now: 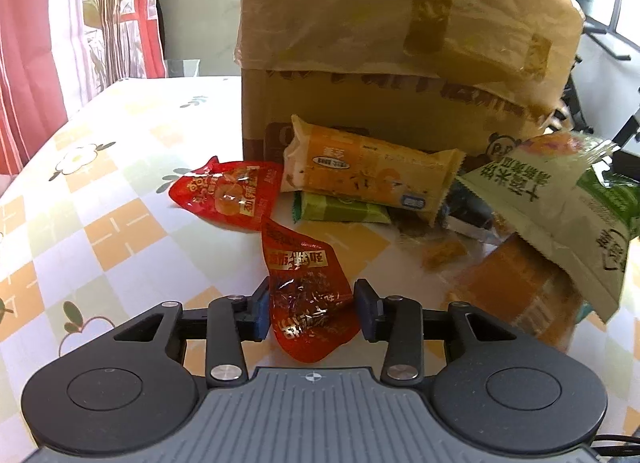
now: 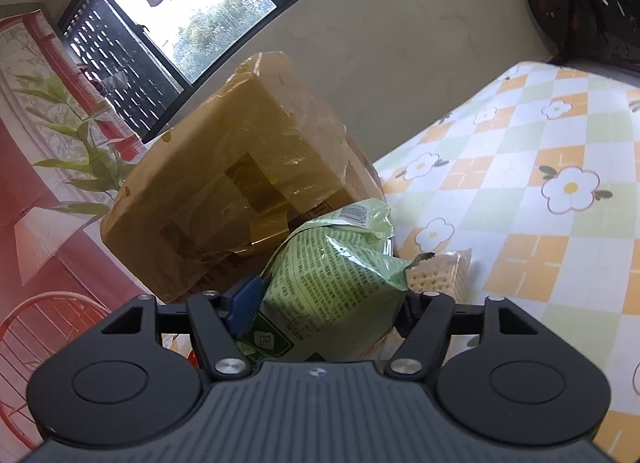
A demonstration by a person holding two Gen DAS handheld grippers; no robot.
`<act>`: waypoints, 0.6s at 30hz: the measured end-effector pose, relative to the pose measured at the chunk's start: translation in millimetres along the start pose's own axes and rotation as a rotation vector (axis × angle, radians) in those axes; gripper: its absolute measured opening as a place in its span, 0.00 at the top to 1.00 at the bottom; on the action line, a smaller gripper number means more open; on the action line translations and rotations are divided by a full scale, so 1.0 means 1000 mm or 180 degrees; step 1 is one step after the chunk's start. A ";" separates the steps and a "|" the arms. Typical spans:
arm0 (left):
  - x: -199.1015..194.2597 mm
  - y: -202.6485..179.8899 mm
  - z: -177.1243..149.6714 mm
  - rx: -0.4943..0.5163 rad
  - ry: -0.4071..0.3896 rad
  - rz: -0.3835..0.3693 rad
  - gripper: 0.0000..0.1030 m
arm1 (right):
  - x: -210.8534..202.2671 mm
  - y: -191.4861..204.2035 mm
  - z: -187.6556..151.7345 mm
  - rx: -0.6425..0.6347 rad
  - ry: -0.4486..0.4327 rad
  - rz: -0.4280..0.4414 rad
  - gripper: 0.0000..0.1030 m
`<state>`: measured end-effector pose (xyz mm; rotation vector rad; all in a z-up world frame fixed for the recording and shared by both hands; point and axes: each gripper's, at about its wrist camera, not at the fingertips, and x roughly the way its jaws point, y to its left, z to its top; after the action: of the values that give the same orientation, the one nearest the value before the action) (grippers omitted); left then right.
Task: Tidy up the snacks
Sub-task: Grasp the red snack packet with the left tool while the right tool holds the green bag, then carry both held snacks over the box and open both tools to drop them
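Observation:
A red snack packet (image 1: 308, 263) lies on the flowered tablecloth (image 1: 100, 191), and my left gripper (image 1: 312, 311) is shut on its near end, both blue pads against its sides. A second red packet (image 1: 226, 193), a long orange packet (image 1: 368, 173) and a small green packet (image 1: 344, 209) lie beyond it, in front of a taped cardboard box (image 1: 400, 43). My right gripper (image 2: 326, 311) is shut on a puffy light-green snack bag (image 2: 336, 275), which bulges over both pads. That green bag (image 1: 560, 199) leans over an orange pack (image 1: 516, 295).
The cardboard box (image 2: 224, 191) stands just behind the green bag. A clear pack of crackers (image 2: 438, 275) lies right of it. The tablecloth (image 2: 540, 183) stretches to the right. A red chair (image 2: 40, 315) and a plant (image 2: 92, 159) are off the table's left side.

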<state>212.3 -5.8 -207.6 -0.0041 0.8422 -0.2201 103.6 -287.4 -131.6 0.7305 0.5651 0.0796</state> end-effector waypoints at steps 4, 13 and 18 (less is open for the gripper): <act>-0.010 -0.004 0.000 0.0026 -0.0102 -0.0075 0.59 | 0.004 -0.007 0.000 0.0161 0.0062 0.0013 0.27; -0.021 -0.011 0.002 0.0078 -0.0245 -0.0151 0.59 | -0.003 -0.022 0.000 0.0571 0.0045 0.0101 0.40; -0.029 -0.009 0.002 0.0055 -0.0326 -0.0164 0.59 | -0.016 -0.011 0.003 0.0376 -0.0041 0.0059 0.45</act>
<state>193.4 -9.4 -184.0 -0.0207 0.7387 -0.2736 90.1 -301.7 -129.6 0.8506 0.5540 0.0590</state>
